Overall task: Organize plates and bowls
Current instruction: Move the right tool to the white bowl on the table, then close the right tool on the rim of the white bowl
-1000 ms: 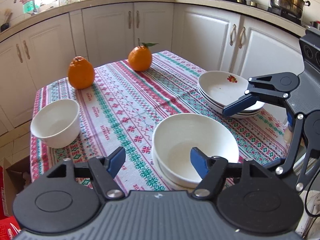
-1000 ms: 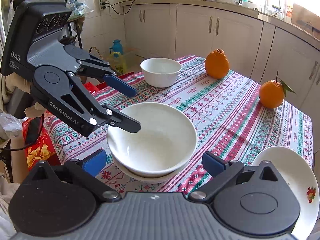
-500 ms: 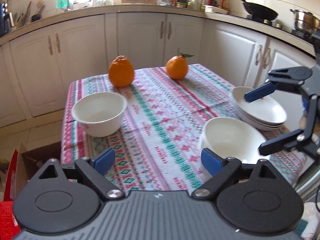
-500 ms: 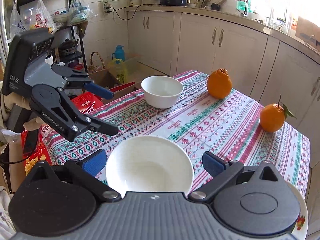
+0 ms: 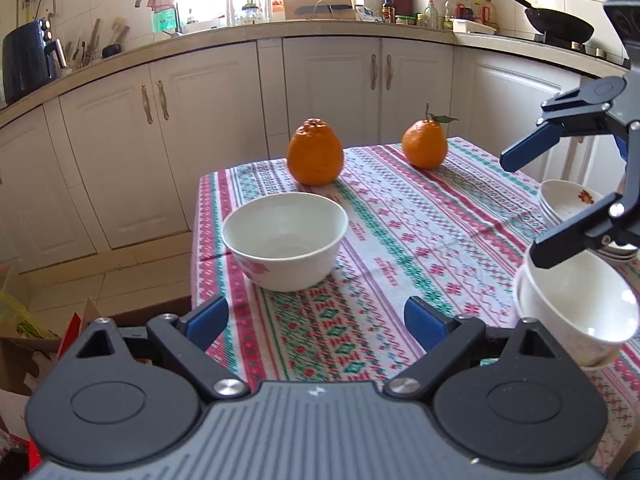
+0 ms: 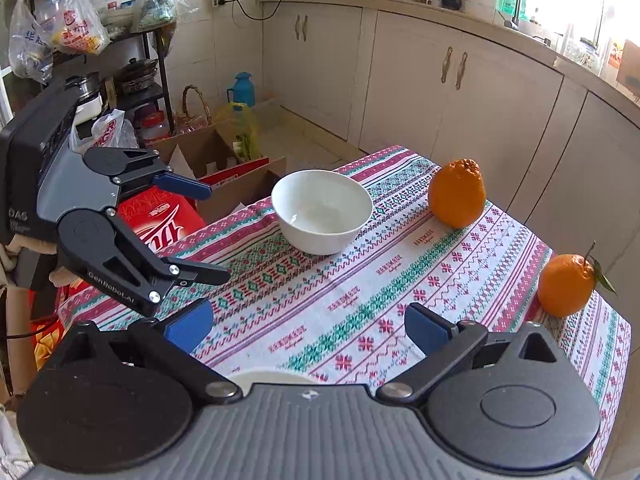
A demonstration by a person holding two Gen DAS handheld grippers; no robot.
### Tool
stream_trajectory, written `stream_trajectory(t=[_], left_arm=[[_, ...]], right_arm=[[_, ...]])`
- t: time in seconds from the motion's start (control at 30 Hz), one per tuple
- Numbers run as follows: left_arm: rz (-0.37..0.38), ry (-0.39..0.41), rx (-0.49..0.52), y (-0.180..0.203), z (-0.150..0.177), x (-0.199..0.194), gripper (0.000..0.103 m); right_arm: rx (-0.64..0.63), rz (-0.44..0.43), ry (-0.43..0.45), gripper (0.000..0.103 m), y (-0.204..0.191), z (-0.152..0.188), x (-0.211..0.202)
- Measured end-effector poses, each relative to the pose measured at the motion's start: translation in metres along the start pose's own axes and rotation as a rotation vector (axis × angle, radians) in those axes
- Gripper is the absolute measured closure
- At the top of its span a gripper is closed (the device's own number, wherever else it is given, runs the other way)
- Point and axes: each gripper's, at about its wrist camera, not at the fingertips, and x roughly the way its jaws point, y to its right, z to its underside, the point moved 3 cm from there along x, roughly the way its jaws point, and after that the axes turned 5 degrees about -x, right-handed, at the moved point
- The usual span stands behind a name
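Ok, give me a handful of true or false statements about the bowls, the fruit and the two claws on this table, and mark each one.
1. The left claw is open and empty. True.
2. Three oranges sit on the tablecloth. False: two, a bumpy-topped orange and a leafy orange.
3. The lone white bowl stands upright near the table corner. True.
4. The right claw grips the lone bowl. False: it is open, holding nothing.
5. The stacked bowls are upside down. False: openings face up.
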Motion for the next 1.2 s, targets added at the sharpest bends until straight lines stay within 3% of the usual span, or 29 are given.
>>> stream_trajectory(t=[0.27,0.63,1.0,1.2], left_arm=[[-0.026,0.041,0.023,-0.012,-0.009,0.026,0.008],[-0.001,0.026,0.01,-0.023,-0.01,0.063,0.009],[0.045,0.038,0.001,-0.026,-0.013,0.079,0.017],[0.054,0.037,-0.003,-0.027,-0.014,0.08,0.017]], right_arm=[[0.023,-0.037,-0.045,0.0,0.021,-0.03,0.042],[0.029,-0.107,-0.102,0.003,0.053,-0.067,0.105],[0.067,-0.189,-0.151,0.024,0.072,-0.078,0.154],[0.079,-0.222,-0.151,0.03,0.074,-0.079,0.166]])
